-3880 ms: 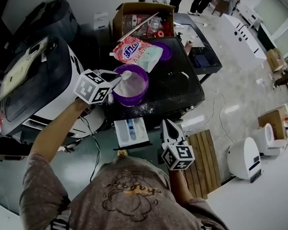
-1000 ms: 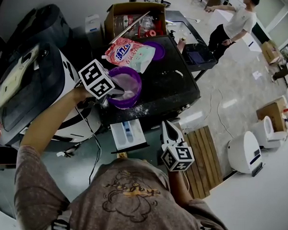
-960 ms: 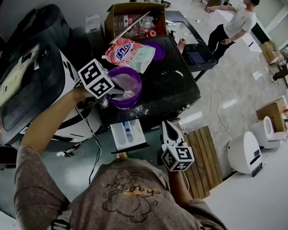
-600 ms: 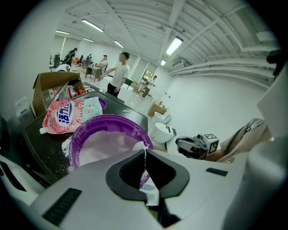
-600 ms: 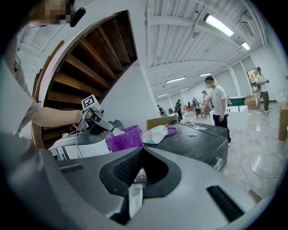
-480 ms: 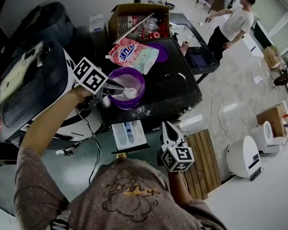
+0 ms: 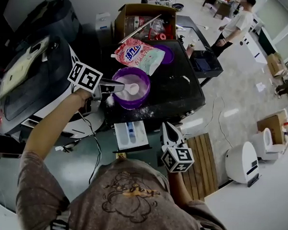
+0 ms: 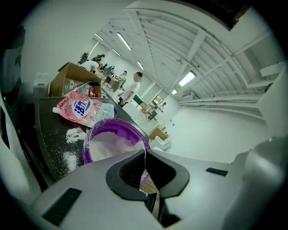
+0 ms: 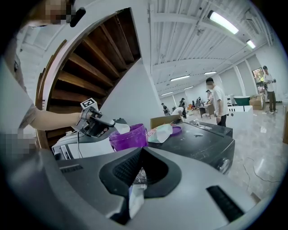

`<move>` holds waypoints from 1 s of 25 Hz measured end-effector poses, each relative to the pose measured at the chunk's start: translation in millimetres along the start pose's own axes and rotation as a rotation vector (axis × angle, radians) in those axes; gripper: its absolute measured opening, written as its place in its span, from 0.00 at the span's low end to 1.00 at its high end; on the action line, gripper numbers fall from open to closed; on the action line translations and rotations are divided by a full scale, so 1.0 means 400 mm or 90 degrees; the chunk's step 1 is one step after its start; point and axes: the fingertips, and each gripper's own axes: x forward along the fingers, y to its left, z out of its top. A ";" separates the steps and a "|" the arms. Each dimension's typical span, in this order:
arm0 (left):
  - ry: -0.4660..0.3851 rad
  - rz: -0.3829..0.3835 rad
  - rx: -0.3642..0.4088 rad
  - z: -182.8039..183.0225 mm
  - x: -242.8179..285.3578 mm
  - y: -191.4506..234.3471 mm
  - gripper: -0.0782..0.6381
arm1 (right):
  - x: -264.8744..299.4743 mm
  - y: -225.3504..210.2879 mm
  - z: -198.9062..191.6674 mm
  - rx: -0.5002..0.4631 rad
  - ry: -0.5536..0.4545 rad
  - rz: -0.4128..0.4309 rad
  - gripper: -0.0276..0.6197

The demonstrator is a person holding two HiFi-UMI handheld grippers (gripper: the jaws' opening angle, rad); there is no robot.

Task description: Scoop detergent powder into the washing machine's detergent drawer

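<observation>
One white scoop [image 7: 132,89] hangs over the powder in the purple bowl [image 7: 135,105]. Its thin handle is pinched between the closed left tongs [image 7: 119,86], probably so the load stays steady on the way across. Nearer than the bowl, the detergent drawer [image 7: 130,134] stands pulled out below the black worktop [image 7: 176,89], open to receive powder. The right tongs [image 7: 166,129] hover just right of the drawer, jaws together on nothing I can make out. The detergent bag [image 7: 138,54] lies at the far side.

Bright indoor light fr long white ceiling strip lamps [image 9: 223,22], 1 o'clock. Fisheye warp, black vignette at edges. Left gripper [image 8: 145,157] soft close-up. Head view dim at 9 o'clock.
</observation>
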 end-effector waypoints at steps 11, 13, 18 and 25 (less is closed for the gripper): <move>-0.136 -0.019 -0.061 0.026 -0.069 -0.025 0.14 | 0.016 0.038 0.023 -0.006 -0.002 0.028 0.05; -0.161 -0.039 -0.089 0.021 -0.079 -0.039 0.14 | 0.016 0.041 0.017 -0.007 0.000 0.035 0.05; -0.227 -0.103 -0.210 -0.001 -0.096 -0.093 0.14 | 0.011 0.045 0.006 -0.030 0.004 0.043 0.05; -0.286 -0.099 -0.225 -0.023 -0.119 -0.125 0.14 | -0.001 0.053 0.007 -0.031 0.004 0.052 0.05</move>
